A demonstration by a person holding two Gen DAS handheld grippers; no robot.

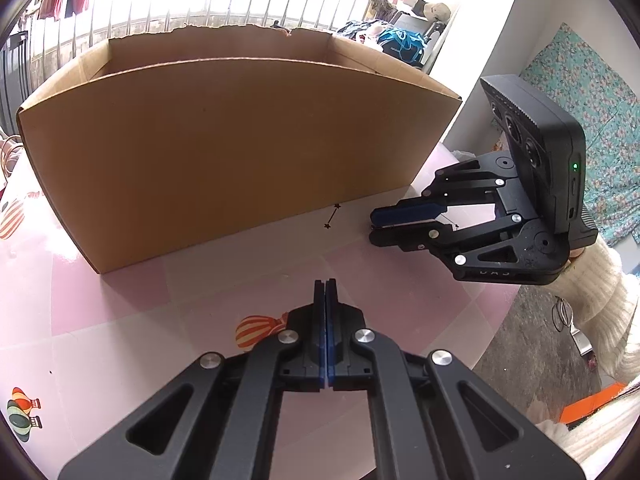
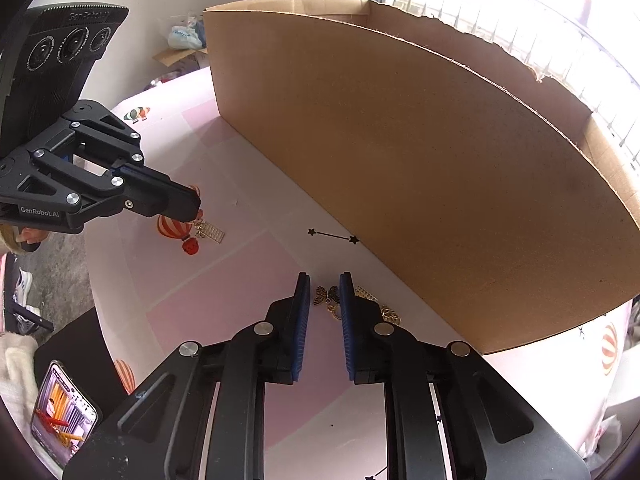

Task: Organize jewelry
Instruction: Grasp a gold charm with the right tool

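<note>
A bronze butterfly charm [image 2: 327, 295] lies on the pink tablecloth between the fingertips of my right gripper [image 2: 325, 280]. Its jaws stand a little apart around the charm, and a thin gap shows on the left side. More gold pieces [image 2: 390, 314] lie just right of that gripper, partly hidden by its finger. A black pin with a star at each end [image 2: 332, 236] [image 1: 333, 216] rests by the cardboard box [image 2: 420, 160] [image 1: 240, 140]. My left gripper [image 1: 326, 284] [image 2: 196, 208] is shut with nothing in it, its tip above a gold lattice piece [image 2: 210, 234].
The tall open box stands along the far side of the table [image 1: 120, 320], its wall close behind the jewelry. A phone [image 2: 64, 412] lies at the table's near left edge. A white sleeve [image 1: 600, 300] holds the right gripper [image 1: 374, 226]. Beyond the table's rounded edge is grey floor.
</note>
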